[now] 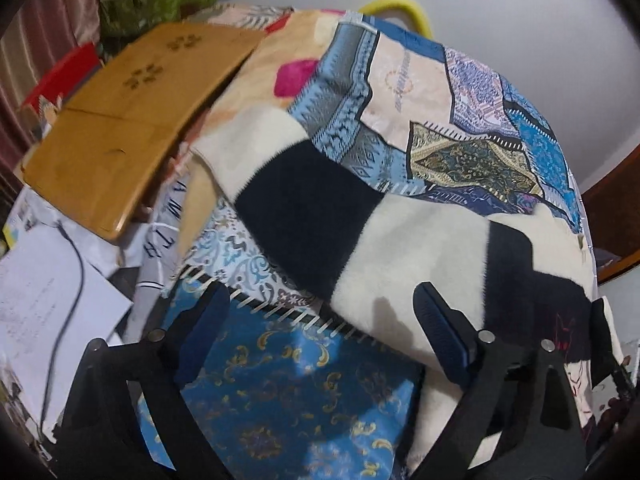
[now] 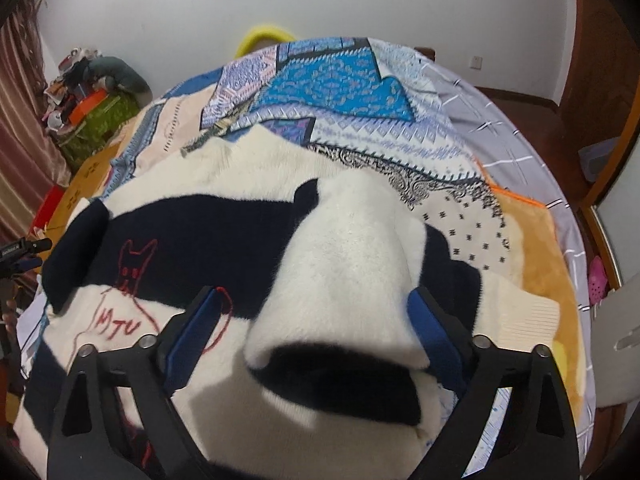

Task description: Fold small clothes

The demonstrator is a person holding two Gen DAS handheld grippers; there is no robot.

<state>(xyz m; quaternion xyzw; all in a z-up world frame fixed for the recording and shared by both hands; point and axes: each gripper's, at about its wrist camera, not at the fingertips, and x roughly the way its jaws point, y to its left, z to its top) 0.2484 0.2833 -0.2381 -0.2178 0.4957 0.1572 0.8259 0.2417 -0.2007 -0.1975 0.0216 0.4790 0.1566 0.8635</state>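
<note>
Right wrist view: sweater (image 2: 208, 224), fluffy knit in cream and navy bands with a red stitched cat, lying on the patterned quilt (image 2: 332, 84) of a bed. Right tool (image 2: 316, 328): fingers spread wide, gripping nothing, straddling the sleeve (image 2: 352, 256), which is draped across the body with its cuff toward the camera. Left tool (image 1: 324, 328): likewise spread and unloaded, hovering over the other sleeve (image 1: 304, 204) where it meets the quilt. Orientation: that sleeve's long axis runs from the left tool up-left toward the wooden tray (image 1: 120, 120), cuff far; the body's hem direction cannot be told. Step judged: folding sleeves inward. Advice: pinch one layer only near the cuff, lift low, lay the sleeve straight across the chest, and smooth before releasing, since thick pile tends to bunch.
</note>
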